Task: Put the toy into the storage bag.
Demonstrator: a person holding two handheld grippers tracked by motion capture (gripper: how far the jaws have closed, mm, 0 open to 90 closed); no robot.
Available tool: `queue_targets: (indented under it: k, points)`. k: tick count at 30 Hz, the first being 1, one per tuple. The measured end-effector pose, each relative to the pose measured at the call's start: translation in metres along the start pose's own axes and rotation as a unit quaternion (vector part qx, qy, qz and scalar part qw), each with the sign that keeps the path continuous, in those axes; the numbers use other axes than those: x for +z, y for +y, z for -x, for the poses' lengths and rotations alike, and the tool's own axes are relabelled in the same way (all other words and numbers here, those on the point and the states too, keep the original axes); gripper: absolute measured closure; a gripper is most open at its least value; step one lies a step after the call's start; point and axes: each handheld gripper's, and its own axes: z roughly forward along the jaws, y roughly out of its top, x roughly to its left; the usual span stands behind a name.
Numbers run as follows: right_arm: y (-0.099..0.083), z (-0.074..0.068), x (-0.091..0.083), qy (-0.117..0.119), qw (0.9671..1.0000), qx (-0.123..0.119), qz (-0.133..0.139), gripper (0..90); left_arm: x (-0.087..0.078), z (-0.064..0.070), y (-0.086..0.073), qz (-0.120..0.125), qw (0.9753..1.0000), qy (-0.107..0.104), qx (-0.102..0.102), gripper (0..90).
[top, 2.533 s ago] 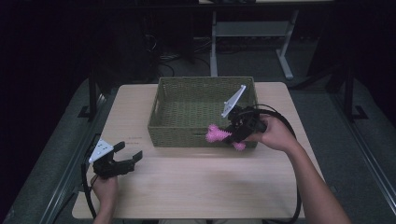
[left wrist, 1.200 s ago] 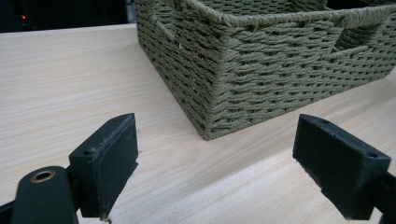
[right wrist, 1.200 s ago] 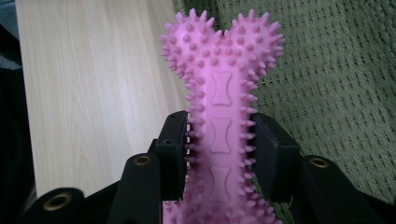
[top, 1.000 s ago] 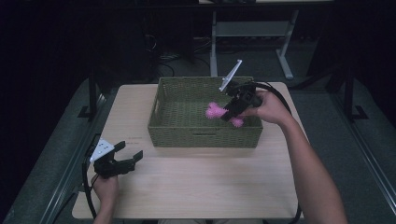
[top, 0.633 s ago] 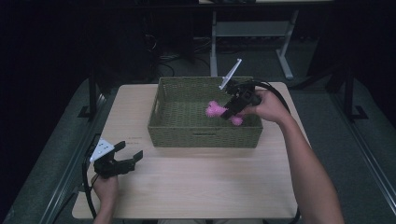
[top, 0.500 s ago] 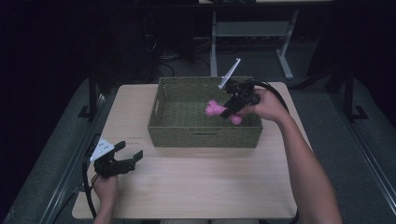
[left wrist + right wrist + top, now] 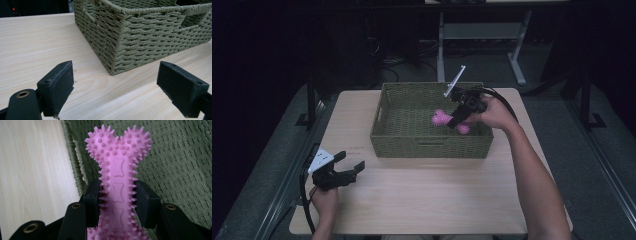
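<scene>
A pink bone-shaped toy, covered in small nubs, is hanging above the inside of the green woven basket, toward its right side, with one knobbed end pointing left over the basket floor. The right gripper is clamping it across the narrow shaft, one black jaw pressing on each flat side, as the right gripper view is showing plainly. Judging by its look, the toy is probably light, rubbery and a little yielding; the nubs should be giving the pads some bite, so slipping seems unlikely. The shaft looks like the sensible place to take it, since the wide lobed ends would be spreading the jaws and letting it pivot. It does not appear fragile, so a short drop into the basket should be doing it no harm.

The basket is sitting on the far half of the light wooden table. At the near left corner of the table the left gripper is resting low with its jaws spread wide and nothing between them, facing the basket's near left corner.
</scene>
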Motion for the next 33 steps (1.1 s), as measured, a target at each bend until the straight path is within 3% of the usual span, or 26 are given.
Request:
queue_targets:
  k: [15, 33]
  points:
    - [0.003, 0.010, 0.019, 0.016, 0.9998, 0.007, -0.011, 58.0, 0.000, 0.000, 0.000, -0.006, 1.0000, -0.001, 0.001, 13.6]
    - [-0.001, 0.019, 0.027, 0.019, 0.9996, 0.014, -0.013, 57.9, 0.002, -0.002, -0.001, -0.006, 1.0000, 0.001, 0.000, 13.6]
